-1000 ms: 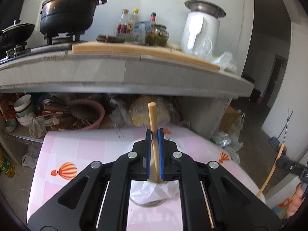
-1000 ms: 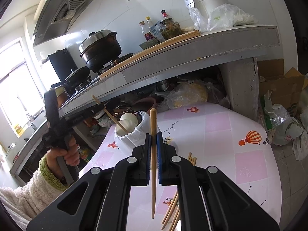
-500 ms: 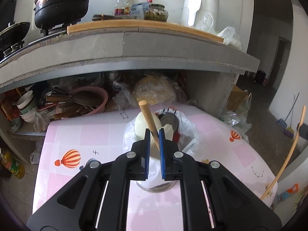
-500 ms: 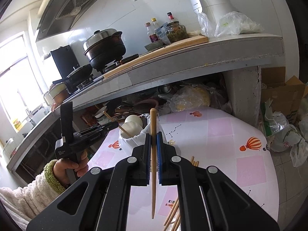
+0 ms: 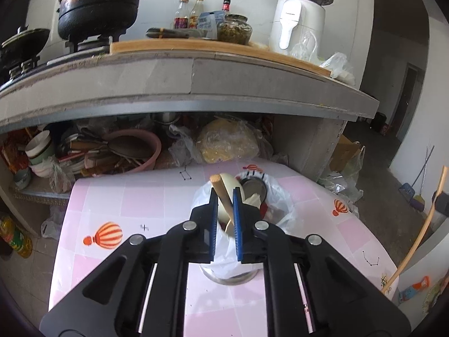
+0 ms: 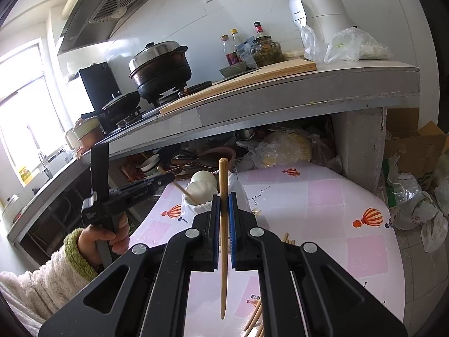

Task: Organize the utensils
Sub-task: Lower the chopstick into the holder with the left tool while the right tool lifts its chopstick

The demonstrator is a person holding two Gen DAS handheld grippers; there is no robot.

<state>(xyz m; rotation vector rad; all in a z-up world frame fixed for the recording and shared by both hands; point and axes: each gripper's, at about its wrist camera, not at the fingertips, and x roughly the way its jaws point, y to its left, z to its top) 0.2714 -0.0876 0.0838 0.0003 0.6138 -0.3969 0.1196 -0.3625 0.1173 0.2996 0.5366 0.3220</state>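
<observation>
Left wrist view, left gripper [image 5: 225, 193] pinching one chopstick [image 5: 221, 193] above bag-lined holder [image 5: 277, 205], right wrist view alone shows right gripper [image 6: 224, 199] pinching another chopstick [image 6: 223, 241], loose chopsticks [image 6: 256, 317] on table [image 6: 322, 196].

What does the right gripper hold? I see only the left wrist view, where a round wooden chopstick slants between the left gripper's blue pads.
Observer: The right gripper is shut on a second wooden chopstick, nearly upright, thin end down.
Operator: Are more on the table?
Observer: Yes, several loose wooden chopsticks lie on the pink tiled table below the right gripper.
Operator: Where does mine end?
Observer: The first chopstick, in the left gripper, slants down into the white plastic bag.
</observation>
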